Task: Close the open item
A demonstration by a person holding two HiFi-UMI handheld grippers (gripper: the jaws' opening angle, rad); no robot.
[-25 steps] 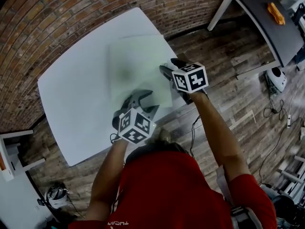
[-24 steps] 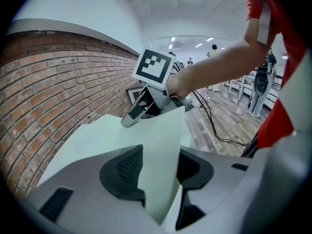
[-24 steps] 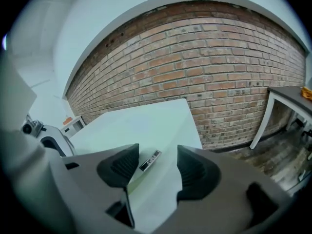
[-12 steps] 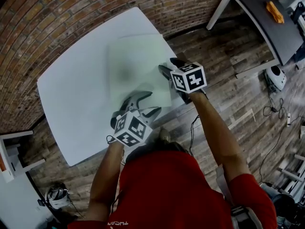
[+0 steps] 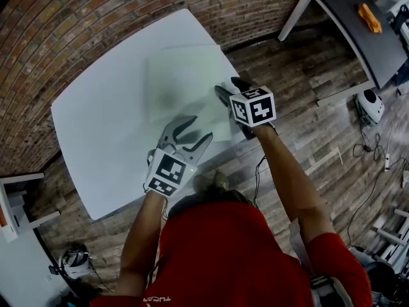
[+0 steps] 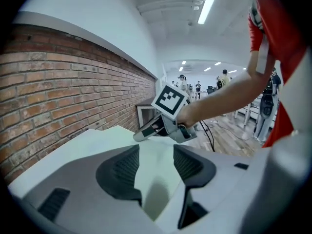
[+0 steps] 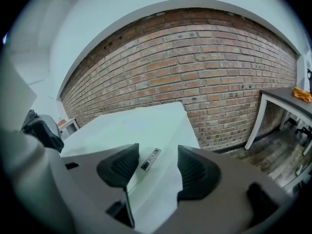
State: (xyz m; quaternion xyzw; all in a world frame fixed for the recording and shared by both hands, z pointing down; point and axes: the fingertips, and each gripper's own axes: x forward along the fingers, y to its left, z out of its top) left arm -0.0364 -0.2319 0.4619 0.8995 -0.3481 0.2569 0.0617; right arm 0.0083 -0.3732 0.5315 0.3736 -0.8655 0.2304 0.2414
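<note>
A flat, pale green folder-like item (image 5: 182, 85) lies shut and flat on the white table (image 5: 102, 120). My left gripper (image 5: 195, 130) hovers over its near edge. Its jaws stand apart and are closing, with only the pale surface (image 6: 146, 145) below them and nothing between them. My right gripper (image 5: 227, 88) is at the item's right edge, its jaws apart over the surface. A small label (image 7: 150, 159) on the item shows between them in the right gripper view. The left gripper view shows the right gripper (image 6: 163, 126) low over the item.
A brick wall (image 5: 77, 24) runs behind the table. At the top right stands a dark table (image 5: 358, 24) with an orange thing (image 5: 370, 16) on it. A white device (image 5: 369, 105) and cables lie on the wooden floor. White shelving (image 5: 16, 203) stands at the left.
My left gripper has drawn back a little toward the table's near edge and turned, and its jaws stand wider than a second ago. The right gripper has barely moved.
</note>
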